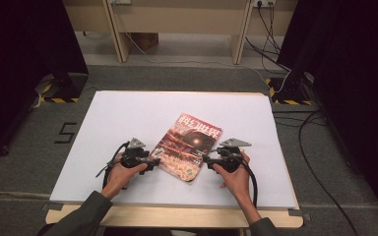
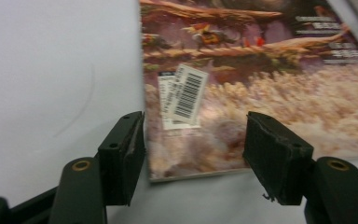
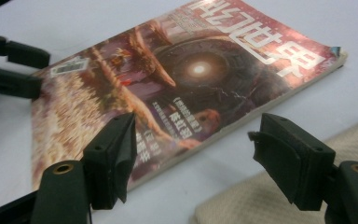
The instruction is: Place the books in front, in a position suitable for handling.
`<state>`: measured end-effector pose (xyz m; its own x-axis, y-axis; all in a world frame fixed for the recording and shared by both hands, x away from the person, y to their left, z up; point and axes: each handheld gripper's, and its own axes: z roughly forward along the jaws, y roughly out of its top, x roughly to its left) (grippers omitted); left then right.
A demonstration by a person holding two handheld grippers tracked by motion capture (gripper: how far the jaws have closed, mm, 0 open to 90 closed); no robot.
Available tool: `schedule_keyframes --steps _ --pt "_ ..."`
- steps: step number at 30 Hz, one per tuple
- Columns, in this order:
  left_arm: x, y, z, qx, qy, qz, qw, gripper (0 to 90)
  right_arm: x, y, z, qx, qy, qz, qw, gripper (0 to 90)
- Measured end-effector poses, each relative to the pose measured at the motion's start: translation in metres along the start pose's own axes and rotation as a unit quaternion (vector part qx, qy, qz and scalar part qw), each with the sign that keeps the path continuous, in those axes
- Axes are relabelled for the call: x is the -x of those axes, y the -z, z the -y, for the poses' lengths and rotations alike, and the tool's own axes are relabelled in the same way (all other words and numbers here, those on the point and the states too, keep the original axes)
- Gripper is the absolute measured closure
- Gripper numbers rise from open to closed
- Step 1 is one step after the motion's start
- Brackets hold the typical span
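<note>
Magazine [image 1: 189, 145] lies flat and closed on the white sheet covering the bench [image 1: 128, 118], turned at an angle, near the front edge, between the two grippers. Glossy cover, square glued spine, moderate page count.

My read on handling: light, floppy across the face, stiffer along the spine. The slick cover on smooth paper will probably slide rather than lift if pushed, so a one-sided nudge would likely spin it. A pinch from above won't work; the jaws need an edge. The best hold looks like the spine side or a corner, getting one jaw under the edge. Loose pages on the open side will fan or crease if grabbed there alone. Lifted from one corner, expect sag.

Left gripper [image 1: 150, 162] sits at the magazine's near-left corner, by the barcode sticker [image 2: 188, 95]. Jaws are spread with that corner between them, pads not pressing on it as far as I can see.

Right gripper [image 1: 211, 158] is at the right long edge, jaws spread wide, straddling the edge with nothing pinched. A beige cloth-like patch [image 3: 279, 205] sits low in the right gripper view; I can't tell what it is.

Both hands rest on the bench behind the grippers.
</note>
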<state>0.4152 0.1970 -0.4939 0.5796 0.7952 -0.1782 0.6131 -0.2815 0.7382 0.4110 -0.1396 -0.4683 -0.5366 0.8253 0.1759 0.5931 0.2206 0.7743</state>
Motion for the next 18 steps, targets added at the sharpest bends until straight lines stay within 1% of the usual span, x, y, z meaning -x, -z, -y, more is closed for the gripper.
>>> schedule_keyframes --steps 1,2,4,5,6,7,8,9,10,11,12,13,15,18 --pt "0.002 0.000 0.001 -0.002 -0.012 -0.007 0.9999 36.4 0.000 -0.004 -0.002 -0.004 -0.004 0.001 1.0000 29.5" --pt "0.004 0.000 0.001 -0.003 -0.017 -0.009 0.9998 35.8 -0.001 -0.014 -0.006 -0.012 -0.011 0.002 0.9999 30.1" --pt "0.006 0.002 0.003 -0.005 -0.015 -0.007 0.9999 36.0 -0.002 -0.017 -0.007 -0.015 -0.012 0.006 0.9998 30.1" --pt "0.009 0.003 0.005 -0.005 -0.016 -0.004 0.9998 36.0 -0.002 -0.024 -0.010 -0.022 -0.019 0.017 0.9994 30.1" --pt "0.011 0.004 0.006 -0.005 -0.019 -0.002 0.9998 36.0 -0.002 -0.027 -0.011 -0.027 -0.020 0.018 0.9993 30.1" --pt "0.017 0.006 0.008 -0.010 -0.026 0.001 0.9996 36.0 -0.002 -0.029 -0.012 -0.030 -0.021 0.020 0.9991 30.0" --pt "0.019 0.007 0.009 -0.011 -0.028 0.002 0.9995 36.0 -0.001 -0.033 -0.014 -0.035 -0.022 0.025 0.9988 29.9" --pt "0.019 0.007 0.009 -0.011 -0.028 0.002 0.9995 35.9 -0.001 -0.033 -0.014 -0.035 -0.022 0.025 0.9988 29.9" --pt "0.022 0.008 0.011 -0.013 -0.032 0.003 0.9994 35.9 -0.001 -0.035 -0.015 -0.042 -0.027 0.027 0.9984 29.9" --pt "0.024 0.008 0.011 -0.014 -0.034 0.004 0.9993 35.4 0.000 -0.041 -0.017 -0.052 -0.032 0.033 0.9976 30.0" --pt "0.025 0.008 0.012 -0.015 -0.038 0.003 0.9992 35.2 0.000 -0.042 -0.018 -0.052 -0.035 0.037 0.9973 30.0" --pt "0.025 0.009 0.012 -0.015 -0.039 0.004 0.9991 35.3 0.001 -0.043 -0.019 -0.052 -0.036 0.041 0.9972 30.0" --pt "0.023 0.010 0.012 -0.015 -0.029 0.009 0.9994 35.6 0.002 -0.043 -0.020 -0.052 -0.039 0.043 0.9969 30.0" --pt "0.021 0.010 0.013 -0.012 -0.025 0.014 0.9995 36.2 0.004 -0.043 -0.022 -0.053 -0.042 0.053 0.9963 29.6"
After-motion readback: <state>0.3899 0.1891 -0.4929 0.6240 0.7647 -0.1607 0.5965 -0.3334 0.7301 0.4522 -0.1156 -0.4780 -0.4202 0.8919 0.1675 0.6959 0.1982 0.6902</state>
